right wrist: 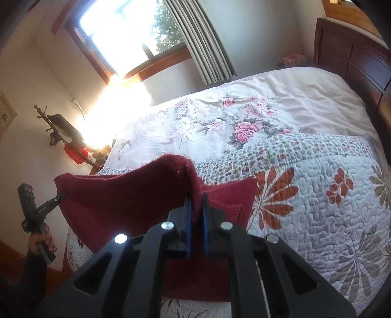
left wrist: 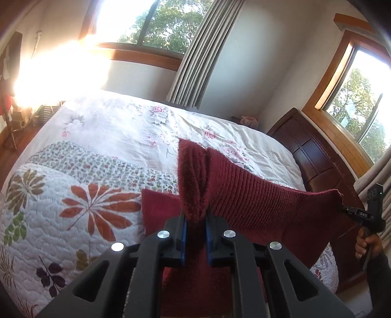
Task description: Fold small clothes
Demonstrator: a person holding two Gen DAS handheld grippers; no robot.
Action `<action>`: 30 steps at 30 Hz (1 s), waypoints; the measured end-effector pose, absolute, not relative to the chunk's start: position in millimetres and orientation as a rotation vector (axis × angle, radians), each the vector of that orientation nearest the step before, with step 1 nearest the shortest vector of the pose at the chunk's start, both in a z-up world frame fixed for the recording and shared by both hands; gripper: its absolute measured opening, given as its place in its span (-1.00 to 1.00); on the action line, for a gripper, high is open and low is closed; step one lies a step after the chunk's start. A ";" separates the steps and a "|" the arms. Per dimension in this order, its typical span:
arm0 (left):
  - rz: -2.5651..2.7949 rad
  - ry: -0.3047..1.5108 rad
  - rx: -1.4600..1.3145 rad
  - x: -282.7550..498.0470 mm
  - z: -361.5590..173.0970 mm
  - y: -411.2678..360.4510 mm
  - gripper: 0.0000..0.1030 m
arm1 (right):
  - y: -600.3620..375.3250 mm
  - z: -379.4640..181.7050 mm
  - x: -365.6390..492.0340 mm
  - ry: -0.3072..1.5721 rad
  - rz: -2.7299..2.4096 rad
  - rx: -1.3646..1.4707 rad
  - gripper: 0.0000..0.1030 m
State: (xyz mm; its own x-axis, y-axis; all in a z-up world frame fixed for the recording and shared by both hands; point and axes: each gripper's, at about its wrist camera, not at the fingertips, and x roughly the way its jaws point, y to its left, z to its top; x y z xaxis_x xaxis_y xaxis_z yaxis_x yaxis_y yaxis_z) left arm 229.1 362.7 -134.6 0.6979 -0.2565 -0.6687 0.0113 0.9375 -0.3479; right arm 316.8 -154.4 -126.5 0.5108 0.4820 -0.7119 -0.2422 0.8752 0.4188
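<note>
the left gripper (left wrist: 195,217) sits nearest the lens, its blue-lined fingers (left wrist: 183,234) clamped on a bunched edge of a dark red knit garment (left wrist: 256,203). the cloth rises in a fuzzy fold just ahead of the fingertips, then stretches off to the right as a taut ribbed band. at the far end of that band the right gripper (left wrist: 342,208) pinches the other corner, and the person's right hand (left wrist: 366,242) wraps its handle below.

seen from the right wrist, the right gripper (right wrist: 196,198) is likewise closed on the garment's edge, the knit humped up over its fingers (right wrist: 188,215). from there the fabric spans left to the left gripper (right wrist: 62,195), whose tips grip the corner, with the left hand (right wrist: 41,239) on its handle. so the garment hangs held up between both grippers, while its lower part drapes down and rests on the quilt (left wrist: 73,208) beneath and ahead of them.

beyond the quilt, further from the grippers, lies a white floral sheet (left wrist: 136,127) over the bed. a dark wooden headboard (left wrist: 315,156) stands to the right of the left gripper, and grey curtains (left wrist: 202,53) hang by the bright window (left wrist: 156,22) far ahead.
</note>
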 end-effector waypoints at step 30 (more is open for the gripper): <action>-0.150 1.250 -0.624 436.5 -283.7 396.7 -0.81 | -144.2 -260.5 499.4 1.231 0.277 0.337 -0.88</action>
State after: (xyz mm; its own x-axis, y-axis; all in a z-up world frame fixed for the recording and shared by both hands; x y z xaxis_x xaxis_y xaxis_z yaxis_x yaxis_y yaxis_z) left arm 436.5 396.7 -283.7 0.3293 -0.4353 -0.8379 -0.2245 0.8258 -0.5173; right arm 499.4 -144.2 -260.5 0.3110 0.3842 -0.8693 -0.0253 0.9177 0.3966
